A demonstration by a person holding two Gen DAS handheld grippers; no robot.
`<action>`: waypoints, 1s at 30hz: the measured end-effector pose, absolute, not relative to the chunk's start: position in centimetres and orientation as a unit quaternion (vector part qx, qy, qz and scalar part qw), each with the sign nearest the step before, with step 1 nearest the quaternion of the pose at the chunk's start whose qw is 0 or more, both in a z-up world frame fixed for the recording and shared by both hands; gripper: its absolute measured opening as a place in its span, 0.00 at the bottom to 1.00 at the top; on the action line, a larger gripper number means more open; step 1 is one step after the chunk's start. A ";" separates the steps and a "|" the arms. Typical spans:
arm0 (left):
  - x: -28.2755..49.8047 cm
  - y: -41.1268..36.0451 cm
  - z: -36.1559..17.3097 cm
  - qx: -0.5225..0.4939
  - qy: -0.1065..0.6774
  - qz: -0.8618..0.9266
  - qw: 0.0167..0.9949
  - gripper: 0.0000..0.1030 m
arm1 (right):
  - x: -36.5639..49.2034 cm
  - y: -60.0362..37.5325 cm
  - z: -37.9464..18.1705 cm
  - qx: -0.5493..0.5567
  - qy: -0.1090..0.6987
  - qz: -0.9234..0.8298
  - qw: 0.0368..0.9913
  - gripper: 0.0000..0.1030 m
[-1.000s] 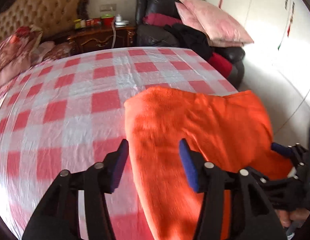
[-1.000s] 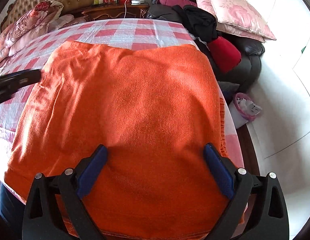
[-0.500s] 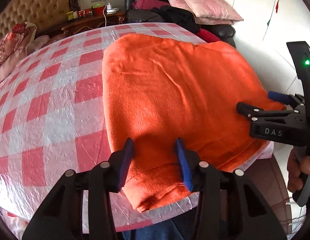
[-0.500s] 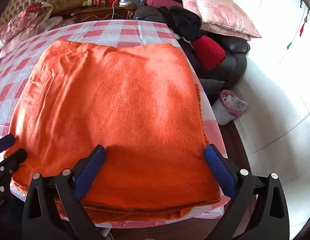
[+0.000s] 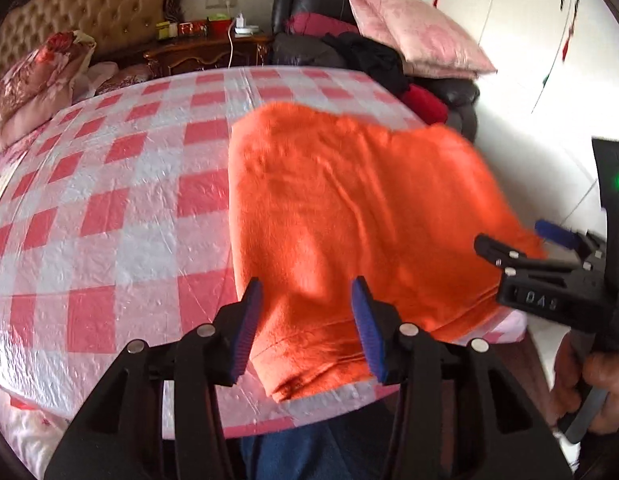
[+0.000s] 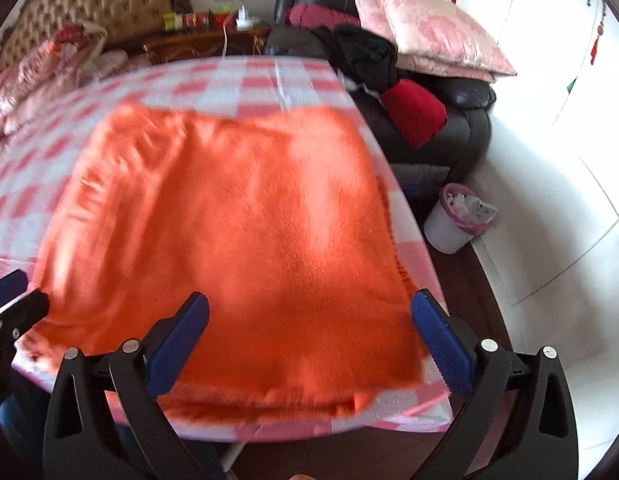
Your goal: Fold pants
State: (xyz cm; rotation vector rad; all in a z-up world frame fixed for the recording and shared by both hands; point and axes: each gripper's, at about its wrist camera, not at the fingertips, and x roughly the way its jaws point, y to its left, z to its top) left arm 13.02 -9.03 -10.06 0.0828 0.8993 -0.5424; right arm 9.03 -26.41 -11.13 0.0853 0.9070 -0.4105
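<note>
Compared with half a second ago, I see my left black gripper with blue pads (image 5: 306,322) spread wider than it was, its jaws now straddling the near left corner of the folded orange fleece pants (image 5: 349,216) without pinching them. The pants lie where they were, flat on the pink-and-white checked plastic table cover (image 5: 109,200), along its near right edge, their layered hem just at the rim in front of me. From the left wrist view the pants sit right of the bare checks; from the right wrist view they fill most of the cover.

My right black gripper with blue pads (image 6: 309,344) has pulled back a little; its jaws stand wide apart over the near edge of the pants, holding nothing. The right view is smeared by motion blur.

Right of the pants, on the floor beside the dark leather sofa (image 6: 449,120), stands a small white waste bin with a pink liner (image 6: 455,220), holding crumpled white paper scraps.
</note>
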 end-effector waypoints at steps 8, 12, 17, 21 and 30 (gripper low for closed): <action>9.3 -7.8 -5.3 -0.010 0.433 -0.247 0.867 0.77 | 4.1 -25.1 -5.8 0.055 0.420 -0.209 0.881 0.95; 7.7 -7.4 -3.9 0.000 0.409 -0.245 0.879 0.96 | 1.9 -24.6 -4.4 0.062 0.412 -0.213 0.884 0.95; 6.5 -7.6 -3.0 0.005 0.402 -0.259 0.878 0.98 | 0.4 -24.0 -3.1 0.056 0.395 -0.214 0.891 0.95; 5.7 -8.2 -2.5 0.026 0.390 -0.254 0.885 0.98 | -0.1 -23.9 -2.2 0.053 0.386 -0.218 0.895 0.95; 5.9 -8.2 -2.4 0.027 0.387 -0.253 0.886 0.98 | 0.0 -23.9 -2.0 0.046 0.384 -0.221 0.895 0.95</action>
